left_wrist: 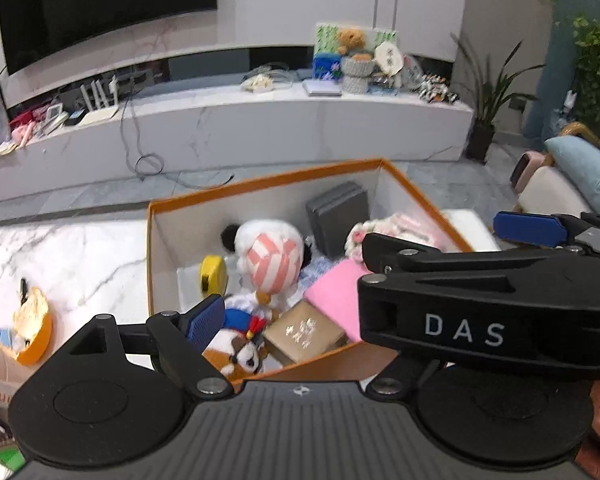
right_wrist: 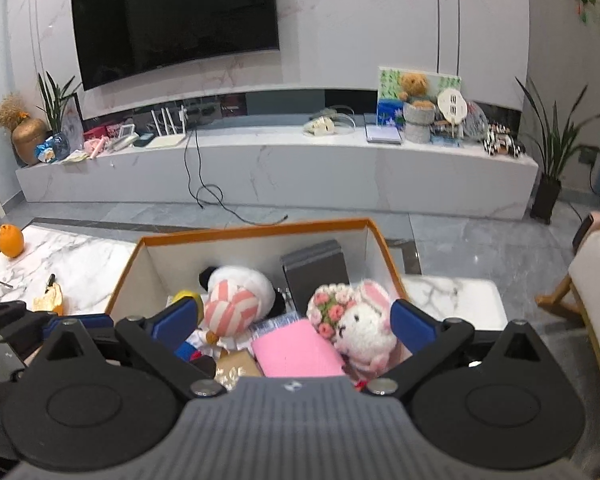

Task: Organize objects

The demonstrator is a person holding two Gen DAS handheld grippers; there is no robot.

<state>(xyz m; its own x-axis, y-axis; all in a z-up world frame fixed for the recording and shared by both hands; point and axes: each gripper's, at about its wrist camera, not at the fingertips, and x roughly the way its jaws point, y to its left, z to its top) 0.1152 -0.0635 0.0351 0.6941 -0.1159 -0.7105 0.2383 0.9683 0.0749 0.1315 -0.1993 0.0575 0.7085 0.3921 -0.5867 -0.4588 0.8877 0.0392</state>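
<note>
Marble tabletop [right_wrist: 80, 258] stretched before a white TV console [right_wrist: 276, 172], and on it stood an orange-rimmed box [right_wrist: 256, 227] packed with a panda plush [right_wrist: 240, 296], grey case [right_wrist: 316, 276], pink pad [right_wrist: 296, 350] and bunny plush [right_wrist: 364, 328]. Above its near edge the right gripper [right_wrist: 292, 324] hung with fingers spread and empty; the left gripper [left_wrist: 284, 312] also gaped, its right finger hidden behind the other tool.
</note>
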